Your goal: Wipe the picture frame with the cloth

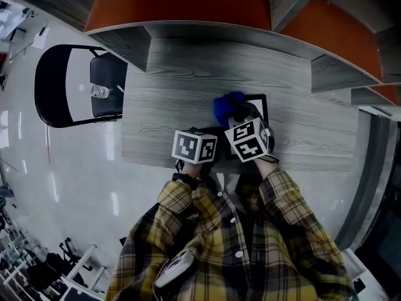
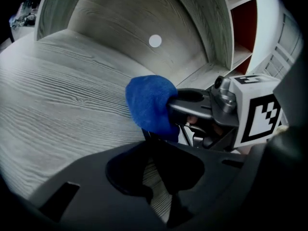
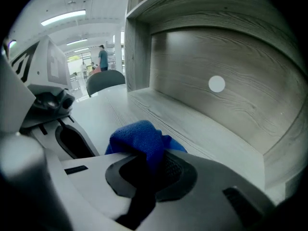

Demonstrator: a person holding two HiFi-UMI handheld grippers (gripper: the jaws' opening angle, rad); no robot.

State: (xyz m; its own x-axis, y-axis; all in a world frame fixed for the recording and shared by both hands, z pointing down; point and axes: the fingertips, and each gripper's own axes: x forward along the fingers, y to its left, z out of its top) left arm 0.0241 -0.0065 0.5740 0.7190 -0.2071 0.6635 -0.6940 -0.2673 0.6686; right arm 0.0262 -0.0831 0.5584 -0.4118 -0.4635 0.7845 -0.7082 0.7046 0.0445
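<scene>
My right hand-held gripper (image 3: 144, 163) is clamped on a blue cloth (image 3: 139, 137). The fabric is bunched between its jaws and bulges out ahead of the tips. Under this gripper's tips, the cloth rests on the far left corner of a black picture frame (image 1: 264, 103). The frame lies flat on the grey wood-grain counter (image 1: 156, 118) directly below. Just to the left, almost touching, is my left hand-held gripper (image 2: 154, 161). Its jaws are drawn together at the tips on the frame's dark near edge, and a sliver of counter shows between them farther back. Seen from the left gripper, the cloth sits right ahead of and slightly above its jaw tips. The right gripper's grey body and white marker cube (image 2: 257, 107) are to the right of the cloth. Beyond both grippers rises the back wall of a shelf unit (image 3: 240, 52) in the same grey wood. A small white round dot (image 3: 216, 84) sits on that wall ahead of the right gripper, and orange panels (image 1: 182, 2) are above. Behind the grippers are my yellow plaid sleeves (image 1: 294, 212). Well off to the left of the left gripper, past the counter's edge, a black chair (image 1: 108, 74) stands on a pale glossy floor (image 1: 75, 180), with a clear bottle (image 1: 99, 91) at its seat.
</scene>
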